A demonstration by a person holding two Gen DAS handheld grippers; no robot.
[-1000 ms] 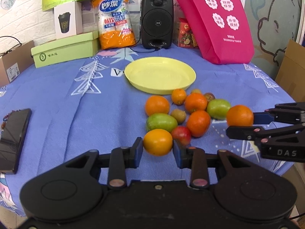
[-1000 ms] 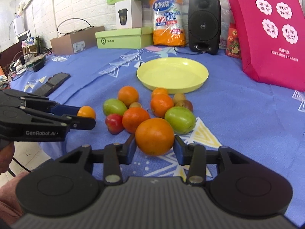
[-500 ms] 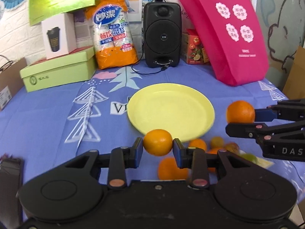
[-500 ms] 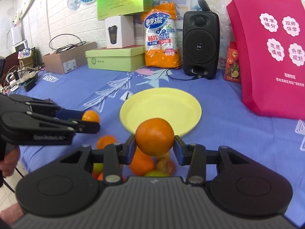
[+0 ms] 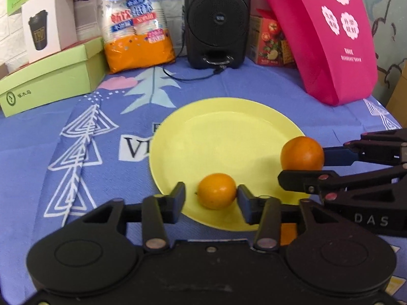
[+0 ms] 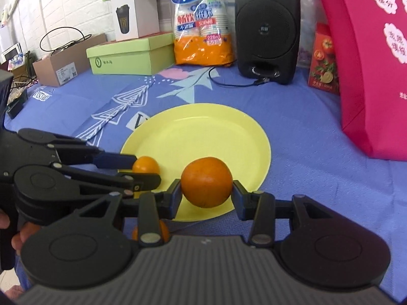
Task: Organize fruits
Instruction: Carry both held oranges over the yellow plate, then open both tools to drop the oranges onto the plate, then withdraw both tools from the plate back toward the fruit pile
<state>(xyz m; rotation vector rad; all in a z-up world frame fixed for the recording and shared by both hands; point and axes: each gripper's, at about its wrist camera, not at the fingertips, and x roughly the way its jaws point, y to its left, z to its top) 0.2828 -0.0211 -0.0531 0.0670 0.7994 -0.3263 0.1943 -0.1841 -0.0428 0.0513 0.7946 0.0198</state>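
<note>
Small orange (image 5: 216, 191) is being released by the opening left gripper (image 5: 210, 196) onto the plate (image 5: 223, 127); big orange (image 6: 206, 182) is being gripped by the right gripper (image 6: 206, 195), best lowered before release.

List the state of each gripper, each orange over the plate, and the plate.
Left gripper: open, fingers just spread.
Small orange: released, on the plate, between the left fingers.
Right gripper: shut on the big orange.
Big orange: held over the plate.
Plate: holds one orange.
</note>
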